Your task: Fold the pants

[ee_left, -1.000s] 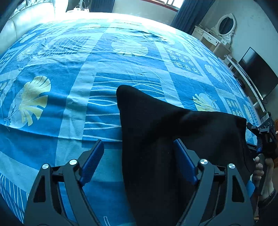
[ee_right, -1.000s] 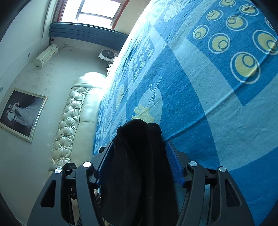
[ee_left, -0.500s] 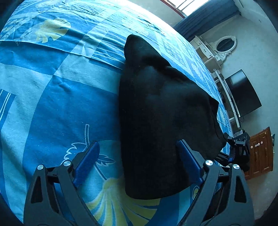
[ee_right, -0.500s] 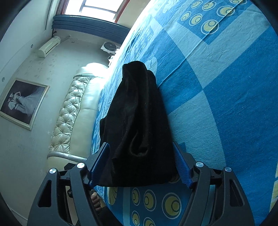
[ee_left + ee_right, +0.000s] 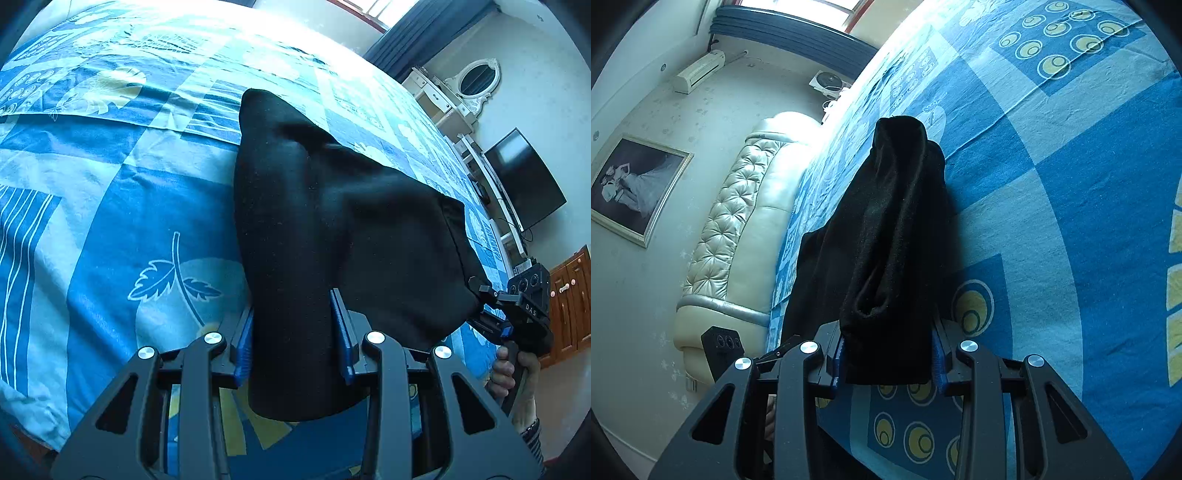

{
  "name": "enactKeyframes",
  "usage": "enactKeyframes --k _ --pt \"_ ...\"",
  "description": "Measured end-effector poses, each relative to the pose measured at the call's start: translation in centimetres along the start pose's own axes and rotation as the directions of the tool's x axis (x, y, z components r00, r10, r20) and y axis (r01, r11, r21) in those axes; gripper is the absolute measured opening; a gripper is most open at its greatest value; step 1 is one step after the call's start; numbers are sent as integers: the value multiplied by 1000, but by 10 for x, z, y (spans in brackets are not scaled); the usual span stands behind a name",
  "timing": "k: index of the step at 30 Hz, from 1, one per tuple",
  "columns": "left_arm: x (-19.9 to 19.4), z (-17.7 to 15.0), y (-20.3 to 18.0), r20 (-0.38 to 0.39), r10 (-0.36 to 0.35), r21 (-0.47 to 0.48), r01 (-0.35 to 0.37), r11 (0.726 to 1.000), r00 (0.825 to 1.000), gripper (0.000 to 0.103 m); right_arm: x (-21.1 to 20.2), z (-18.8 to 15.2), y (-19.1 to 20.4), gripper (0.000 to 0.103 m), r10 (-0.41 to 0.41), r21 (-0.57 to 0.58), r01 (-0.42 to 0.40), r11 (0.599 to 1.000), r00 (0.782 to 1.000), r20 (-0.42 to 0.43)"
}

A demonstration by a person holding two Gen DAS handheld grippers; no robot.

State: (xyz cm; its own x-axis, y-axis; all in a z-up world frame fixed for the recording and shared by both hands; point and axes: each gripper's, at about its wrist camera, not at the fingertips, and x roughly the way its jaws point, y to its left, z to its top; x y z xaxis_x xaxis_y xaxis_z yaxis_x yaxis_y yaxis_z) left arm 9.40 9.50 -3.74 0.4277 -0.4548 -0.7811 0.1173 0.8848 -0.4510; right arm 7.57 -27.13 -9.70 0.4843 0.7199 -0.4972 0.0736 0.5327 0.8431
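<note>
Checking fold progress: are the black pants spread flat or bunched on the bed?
Bunched. The black pants hump up off the blue bedsheet in thick folds, each near corner between a hand-held gripper's pads.

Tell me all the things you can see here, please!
pants: one, black, lying on the bed, near end pinched by both grippers
bedsheet: one, blue with yellow and white patterns, covering the bed
headboard: one, cream, tufted, at the bed's end
framed picture: one, dark, on the wall
air conditioner: one, white, high on the wall
television: one, black, on the wall
oval mirror: one, white frame, above a dresser
left gripper: black, blue pads, just closed on the pants
right gripper: same, just closed on the pants
hand: one, holding the right gripper's handle
</note>
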Motion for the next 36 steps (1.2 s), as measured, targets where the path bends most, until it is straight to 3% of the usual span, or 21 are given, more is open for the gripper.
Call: enactKeyframes --k 5,14,17,21,25,27,31,33,36 --pt "-5 -19 4 -4 1 9 -1 1000 1000 36 -7 -21 -19 36 4 32 -4 999 1000 -18" --pt "0 -22 3 6 22 34 -22 999 1000 42 -4 -21 -35 37 55 79 -54 995 998 -7" --pt "-4 -25 -8 36 86 85 -89 992 996 49 -7 -22 -33 43 42 68 -41 997 999 -8" --pt "-15 -38 -29 104 215 157 -229 961 971 67 -16 -27 -21 59 -18 21 18 1000 1000 3" --pt "-27 -51 -48 131 257 180 -277 944 958 77 -29 -37 -11 66 -121 -28 121 992 992 21" --pt "-33 -58 -57 146 281 179 -304 936 949 85 -37 -44 -5 68 -212 -57 215 975 976 41" --pt "-40 -73 -78 183 322 189 -355 916 929 91 -50 -61 16 70 -404 -170 420 892 907 122" --pt "-41 -78 -84 190 332 189 -366 911 924 93 -52 -69 24 71 -454 -202 479 854 877 157" --pt "-45 -86 -92 207 351 179 -388 904 913 94 -48 -80 32 72 -493 -241 525 816 850 184"
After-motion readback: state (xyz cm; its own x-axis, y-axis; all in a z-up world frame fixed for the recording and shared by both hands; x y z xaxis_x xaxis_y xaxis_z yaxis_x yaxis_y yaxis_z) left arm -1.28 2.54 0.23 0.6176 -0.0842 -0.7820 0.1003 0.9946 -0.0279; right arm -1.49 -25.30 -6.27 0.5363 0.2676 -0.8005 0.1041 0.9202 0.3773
